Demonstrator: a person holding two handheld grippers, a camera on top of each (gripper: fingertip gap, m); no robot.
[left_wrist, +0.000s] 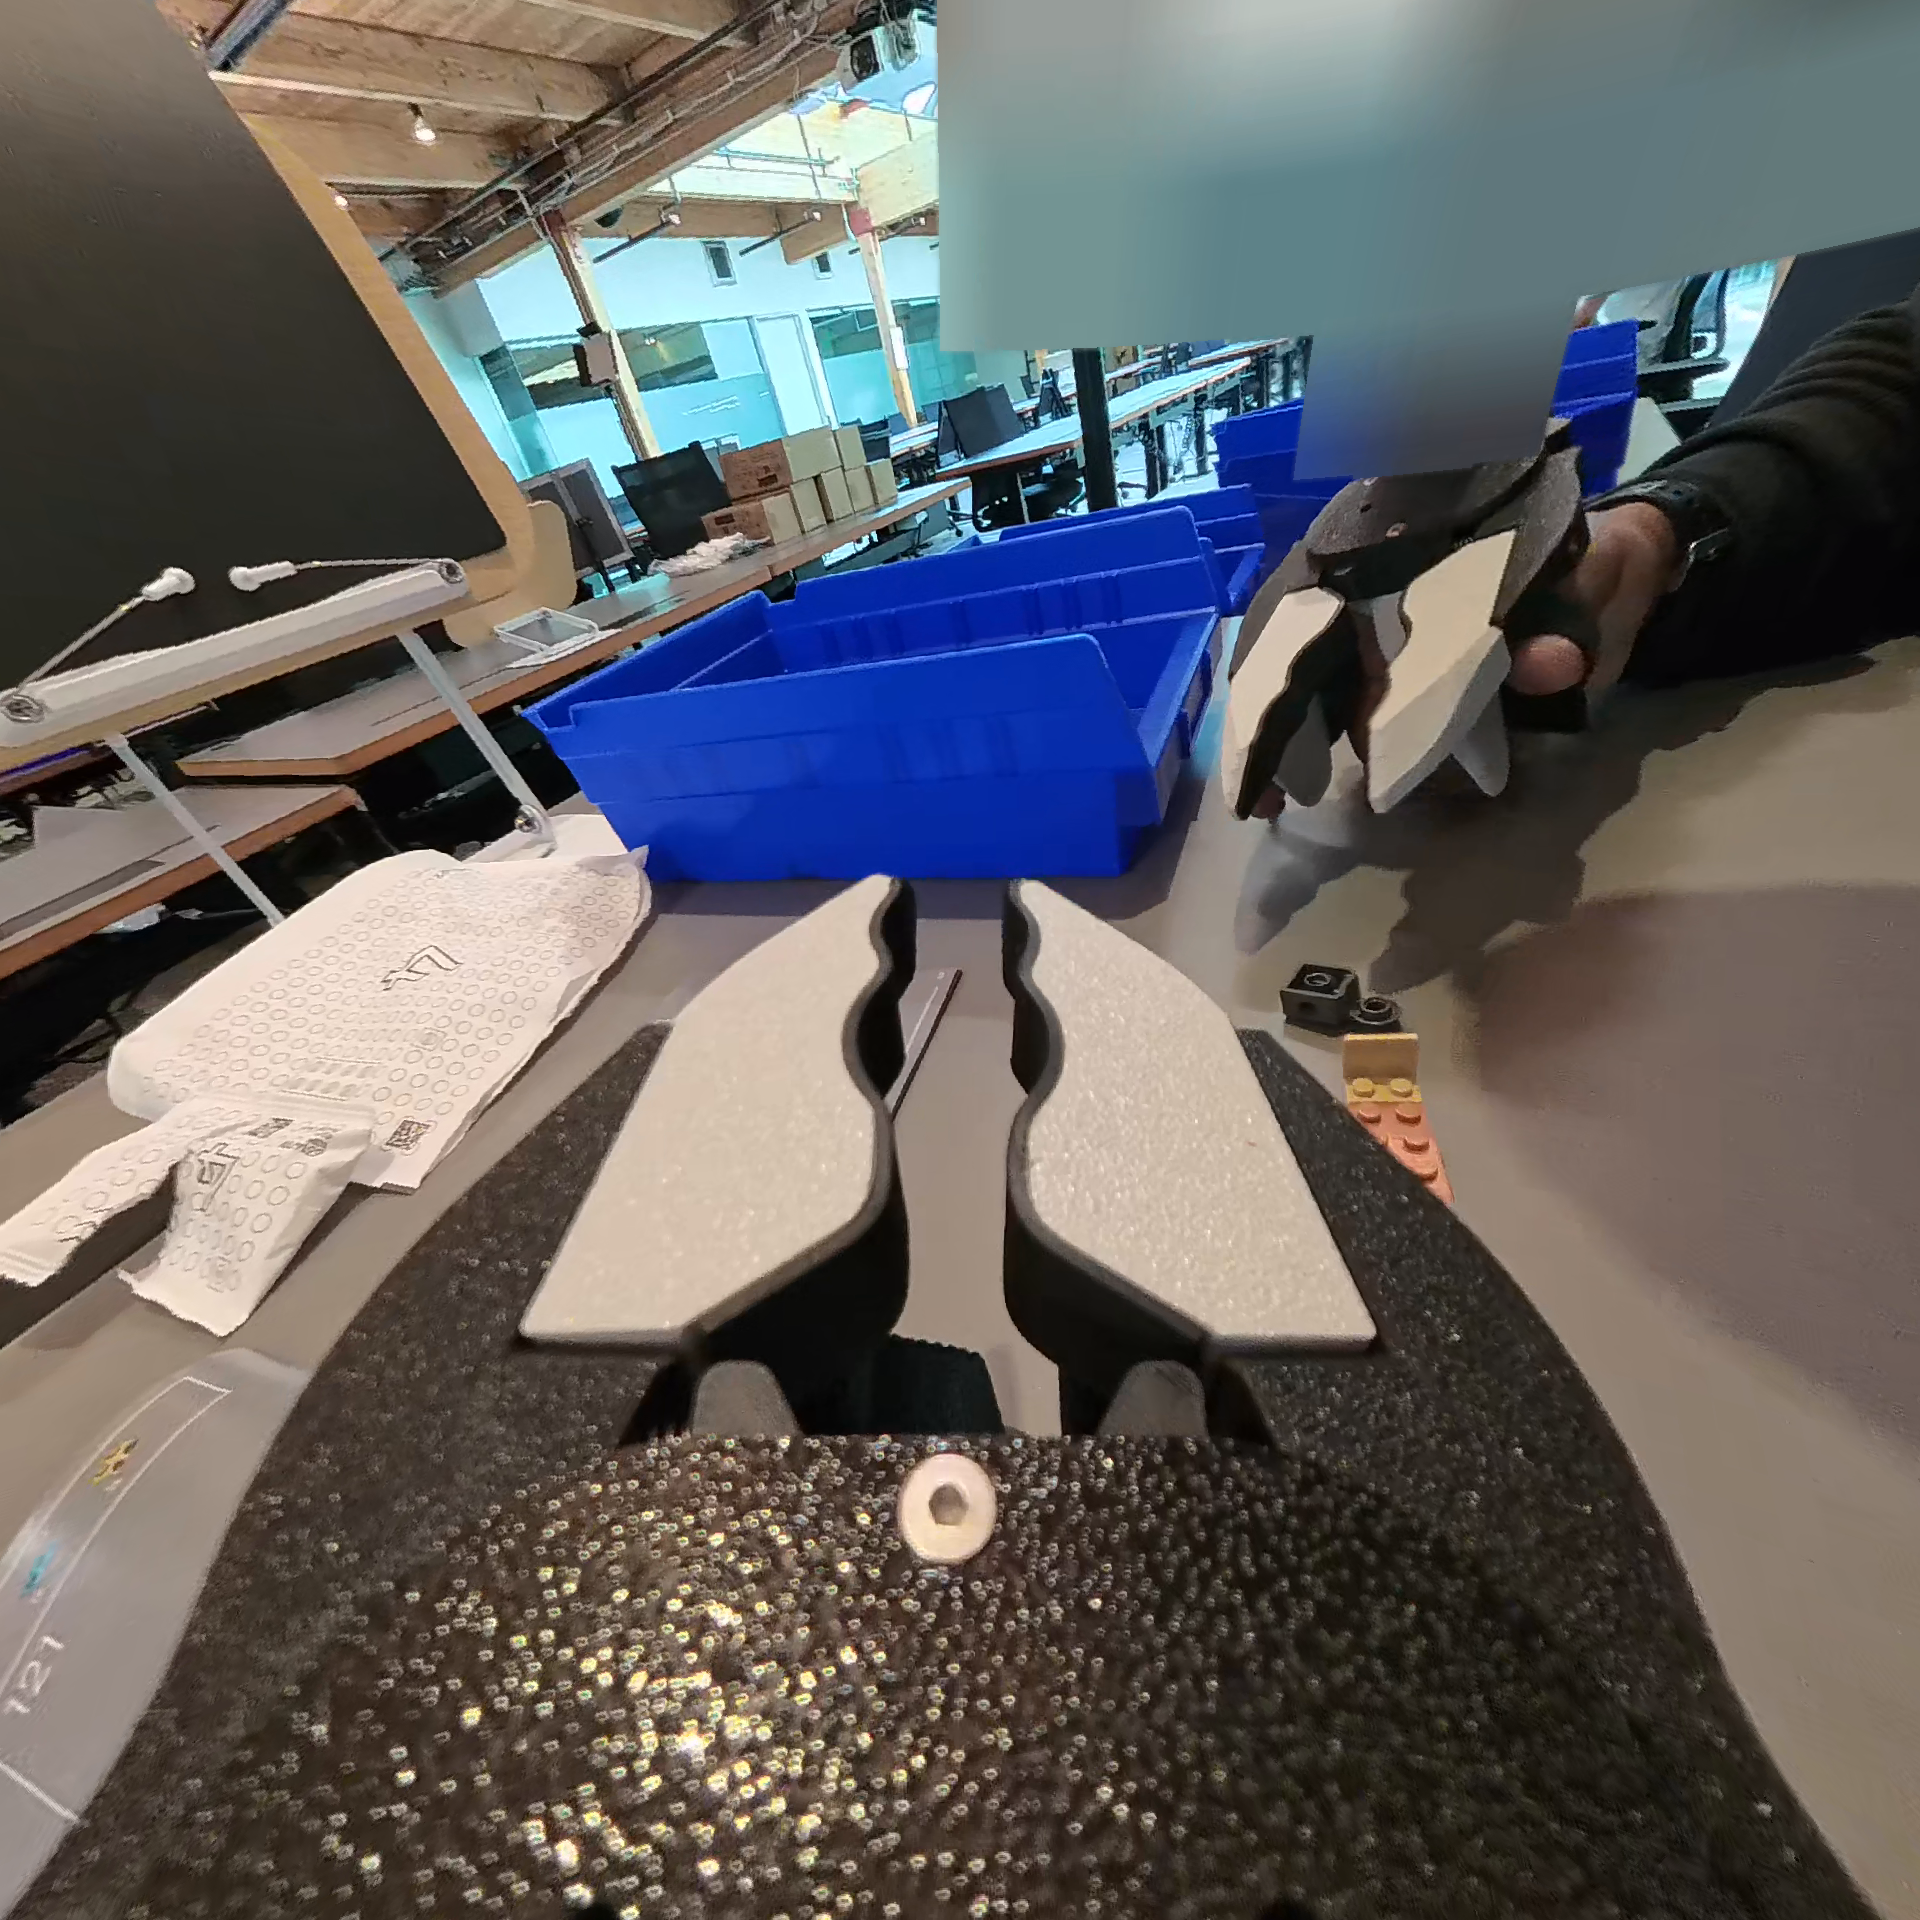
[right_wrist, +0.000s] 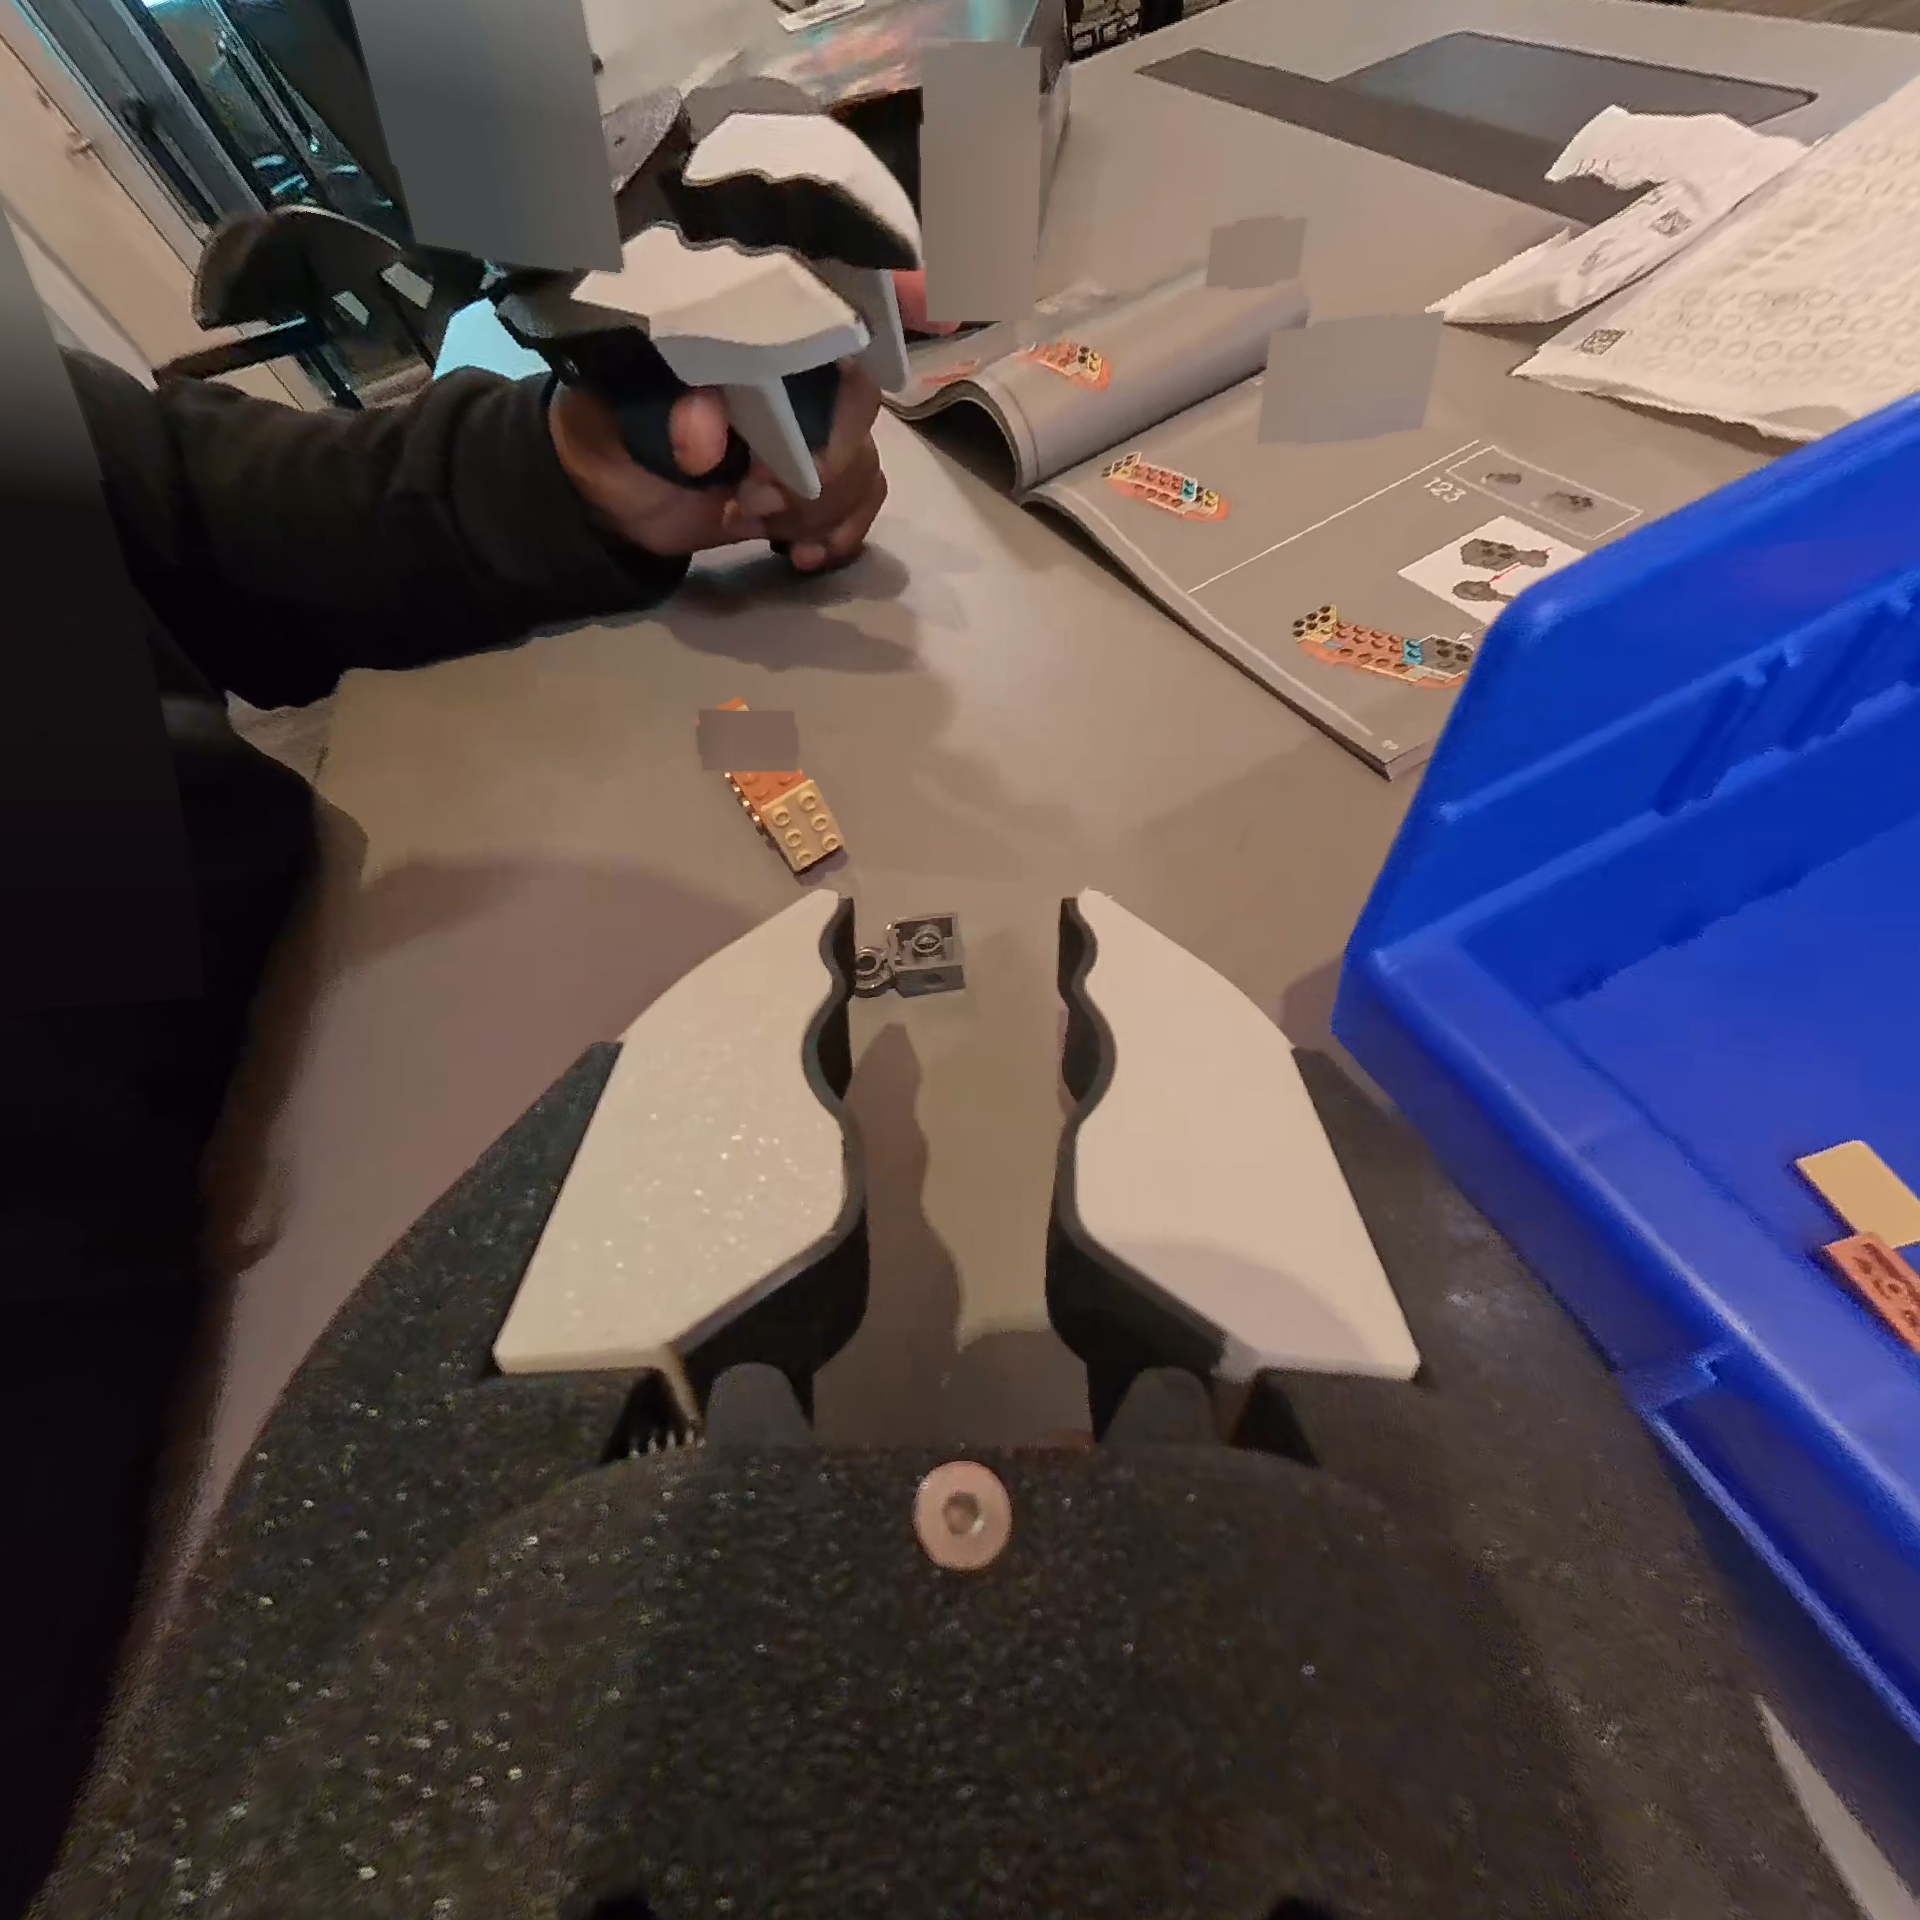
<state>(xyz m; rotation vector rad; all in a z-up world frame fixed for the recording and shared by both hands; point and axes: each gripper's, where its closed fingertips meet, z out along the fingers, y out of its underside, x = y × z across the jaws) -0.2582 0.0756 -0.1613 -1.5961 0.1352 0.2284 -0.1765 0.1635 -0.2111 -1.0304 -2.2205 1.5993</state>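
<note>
My right gripper (right_wrist: 961, 930) is open, its fingers hovering over the grey table (right_wrist: 1039, 727). A small dark grey brick (right_wrist: 920, 956) with a ring clip lies on the table between the fingertips, close to the left finger (right_wrist: 748, 1049). Neither pad presses on it. The left wrist view shows this gripper (left_wrist: 1325, 800) raised above the same brick (left_wrist: 1320, 997). My left gripper (left_wrist: 954, 894) is open by a narrow gap with nothing in it, facing a blue bin (left_wrist: 883, 810). A hand holds it above the table at the far left of the right wrist view (right_wrist: 769, 281).
An orange and tan brick assembly (right_wrist: 790, 821) lies just beyond the dark brick. An open instruction booklet (right_wrist: 1195, 540) lies farther back. The blue bin (right_wrist: 1455, 1091) at the right holds tan and orange pieces (right_wrist: 1860, 1195). Torn white paper bags (left_wrist: 395, 997) lie at the left. Tip to tip, the grippers are about 15 centimetres apart.
</note>
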